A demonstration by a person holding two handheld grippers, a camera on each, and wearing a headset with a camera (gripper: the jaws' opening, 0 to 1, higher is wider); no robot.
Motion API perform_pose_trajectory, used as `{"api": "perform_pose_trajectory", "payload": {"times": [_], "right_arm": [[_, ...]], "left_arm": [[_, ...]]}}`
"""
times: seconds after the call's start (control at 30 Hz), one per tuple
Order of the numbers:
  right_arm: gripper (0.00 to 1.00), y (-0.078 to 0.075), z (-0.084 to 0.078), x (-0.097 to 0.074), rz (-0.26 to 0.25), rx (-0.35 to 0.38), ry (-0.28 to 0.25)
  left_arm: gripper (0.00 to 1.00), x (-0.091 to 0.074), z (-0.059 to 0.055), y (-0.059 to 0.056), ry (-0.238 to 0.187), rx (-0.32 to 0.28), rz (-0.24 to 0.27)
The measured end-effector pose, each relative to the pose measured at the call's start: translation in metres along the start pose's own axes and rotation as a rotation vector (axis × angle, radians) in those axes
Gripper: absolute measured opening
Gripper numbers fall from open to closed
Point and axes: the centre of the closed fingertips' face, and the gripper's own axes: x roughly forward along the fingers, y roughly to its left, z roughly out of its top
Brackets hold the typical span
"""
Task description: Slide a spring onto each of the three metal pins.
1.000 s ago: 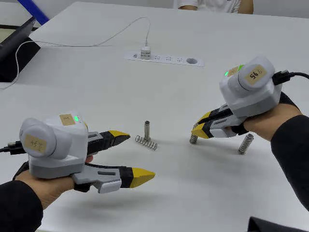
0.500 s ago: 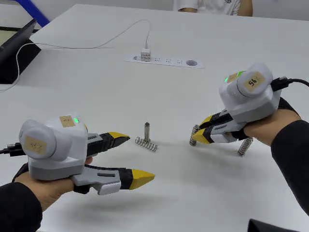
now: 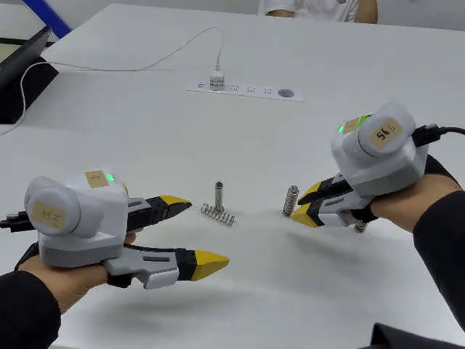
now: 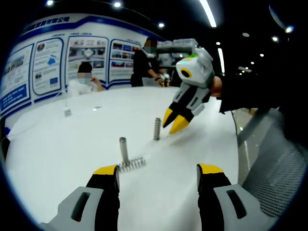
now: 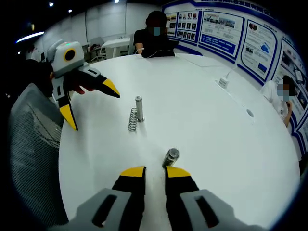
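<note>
The loose spring (image 3: 219,214) lies flat on the white table (image 3: 145,138). Its long axis is level and runs crosswise just beyond the left gripper (image 3: 195,231), ahead of the upper jaw's tip. One end lies right by the foot of the bare pin (image 3: 219,195); I can't tell whether they touch. That pin stands upright with its long axis vertical and nothing on it.

The left gripper is held low with its jaws spread wide and nothing between them. Its yellow tips point towards the bare pin and the loose spring, a little short of both.

Near the right gripper (image 3: 299,209) a second pin (image 3: 290,200) stands upright just past the jaw tips. A fitted spring (image 5: 171,155) is coiled around it along the same vertical axis. In the right gripper view this pin is seen from nearly above, just ahead of the tips and a little to one side.

The right gripper's jaws are only a narrow gap apart and grip nothing; they slant down towards the table.

A third spring (image 3: 360,227) peeps out from under the right gripper, mostly hidden, so I can't tell how it is oriented.

Well beyond both grippers a power strip (image 3: 247,90) lies across the table.
</note>
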Motion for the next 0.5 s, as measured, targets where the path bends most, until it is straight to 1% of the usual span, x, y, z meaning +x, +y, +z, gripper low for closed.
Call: {"api": "perform_pose_trajectory", "payload": {"times": [0.1, 0.3, 0.5], "right_arm": [[0.16, 0.009, 0.004, 0.003, 0.015, -0.004, -0.006], [0.16, 0.025, 0.017, 0.013, 0.05, -0.029, -0.026], [0.16, 0.033, 0.031, 0.023, 0.059, -0.039, -0.05]], "left_arm": [[0.66, 0.0, -0.001, 0.0, 0.0, -0.001, 0.0], [0.66, 0.0, 0.0, 0.001, -0.001, 0.002, 0.001], [0.66, -0.001, -0.002, 0.002, 0.002, 0.0, 0.003]]}}
